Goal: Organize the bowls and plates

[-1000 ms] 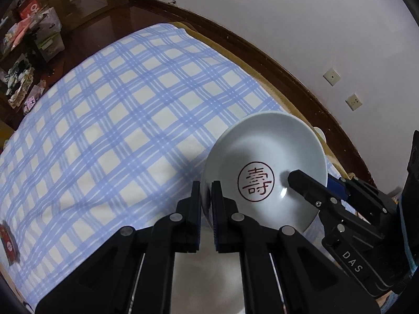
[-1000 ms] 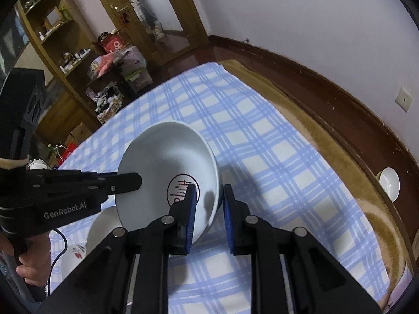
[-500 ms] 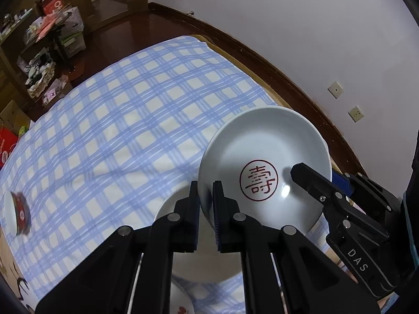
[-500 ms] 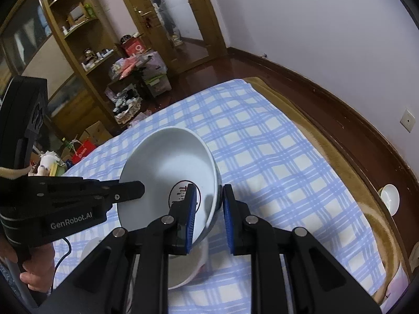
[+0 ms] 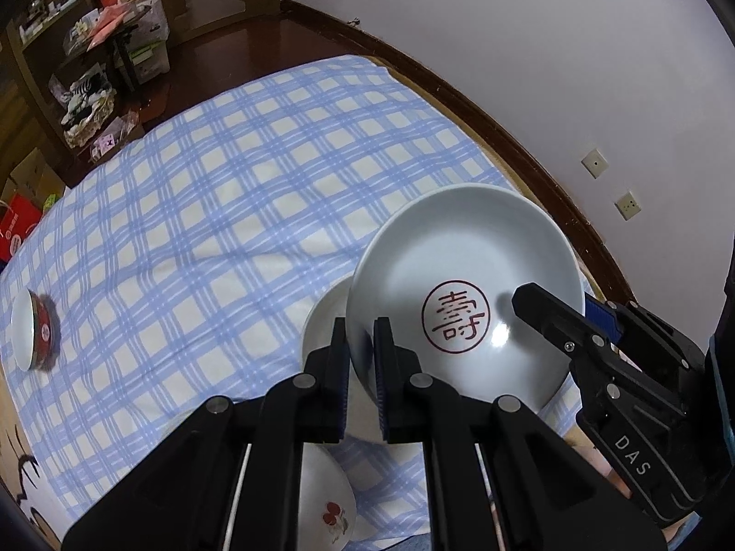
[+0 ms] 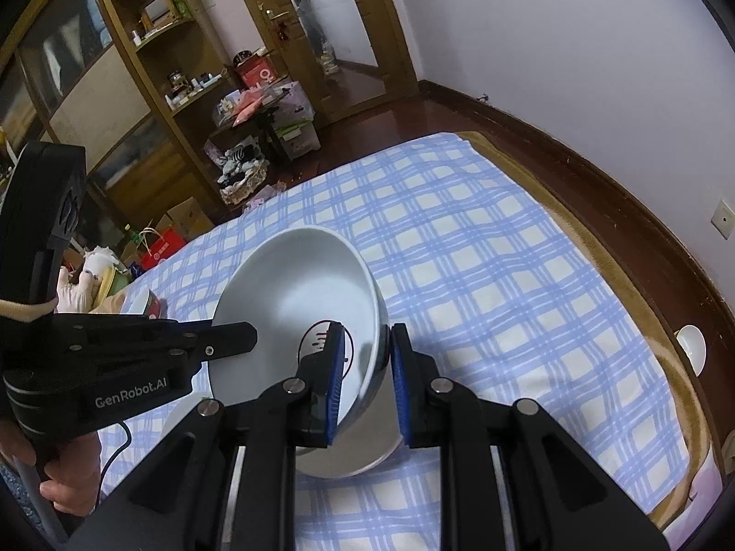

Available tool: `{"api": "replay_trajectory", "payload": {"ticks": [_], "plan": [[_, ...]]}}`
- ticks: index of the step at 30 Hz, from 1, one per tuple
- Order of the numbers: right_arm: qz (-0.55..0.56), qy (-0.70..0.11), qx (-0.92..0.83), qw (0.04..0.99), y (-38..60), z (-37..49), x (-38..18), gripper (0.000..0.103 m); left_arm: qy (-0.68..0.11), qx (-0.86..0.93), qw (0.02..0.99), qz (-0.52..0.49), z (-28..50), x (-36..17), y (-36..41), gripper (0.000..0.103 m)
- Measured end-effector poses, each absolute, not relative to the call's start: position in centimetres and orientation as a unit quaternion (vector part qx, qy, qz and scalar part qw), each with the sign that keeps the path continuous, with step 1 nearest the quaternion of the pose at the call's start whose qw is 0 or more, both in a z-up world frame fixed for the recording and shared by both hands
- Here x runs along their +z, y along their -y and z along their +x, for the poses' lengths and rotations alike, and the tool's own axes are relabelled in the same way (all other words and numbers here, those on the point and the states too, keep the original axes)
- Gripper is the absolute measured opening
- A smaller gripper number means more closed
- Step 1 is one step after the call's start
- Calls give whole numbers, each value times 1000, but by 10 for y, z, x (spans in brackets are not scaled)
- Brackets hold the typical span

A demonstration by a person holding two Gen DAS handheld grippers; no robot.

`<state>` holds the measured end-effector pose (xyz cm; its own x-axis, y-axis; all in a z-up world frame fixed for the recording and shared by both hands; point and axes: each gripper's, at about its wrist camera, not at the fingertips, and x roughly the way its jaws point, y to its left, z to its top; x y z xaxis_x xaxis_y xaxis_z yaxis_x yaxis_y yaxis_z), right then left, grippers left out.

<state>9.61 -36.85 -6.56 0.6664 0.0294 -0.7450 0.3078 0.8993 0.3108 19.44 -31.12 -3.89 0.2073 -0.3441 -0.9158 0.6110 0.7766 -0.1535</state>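
Left wrist view is showing the left hand-held gripper (image 5: 359,358) pinching the near-left rim of one large white bowl (image 5: 464,303) tilted above the checked bed (image 5: 229,193), while the right hand-held gripper (image 6: 365,367) is clamping its opposite rim. Three more dishes are lying on the bed: one white plate (image 5: 326,317) beneath, one cherry-painted bowl (image 5: 328,500) nearest, one red-banded bowl (image 5: 34,330) far left.

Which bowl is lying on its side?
The red-banded bowl at the left edge of the checked cloth. The big red-seal bowl is gripped and lifted; the cherry bowl sits upright.
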Motion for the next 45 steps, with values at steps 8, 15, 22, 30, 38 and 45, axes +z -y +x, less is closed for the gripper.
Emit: {"api": "replay_trajectory", "payload": {"ticks": [8, 15, 22, 30, 38, 45], "plan": [[205, -418, -74, 882, 359, 99, -78, 21, -564, -307, 758, 114, 193, -59, 299, 11], [203, -431, -74, 876, 357, 102, -91, 21, -576, -303, 751, 112, 195, -75, 298, 11], [206, -444, -74, 869, 357, 103, -106, 21, -588, -296, 744, 115, 194, -92, 298, 12], [210, -451, -75, 864, 357, 102, -116, 21, -592, -289, 742, 126, 193, -102, 301, 12], [213, -453, -74, 863, 353, 101, -123, 21, -592, -282, 742, 139, 192, -106, 302, 12], [214, -455, -73, 862, 352, 101, -127, 21, -594, -276, 740, 151, 193, -109, 305, 12]]}}
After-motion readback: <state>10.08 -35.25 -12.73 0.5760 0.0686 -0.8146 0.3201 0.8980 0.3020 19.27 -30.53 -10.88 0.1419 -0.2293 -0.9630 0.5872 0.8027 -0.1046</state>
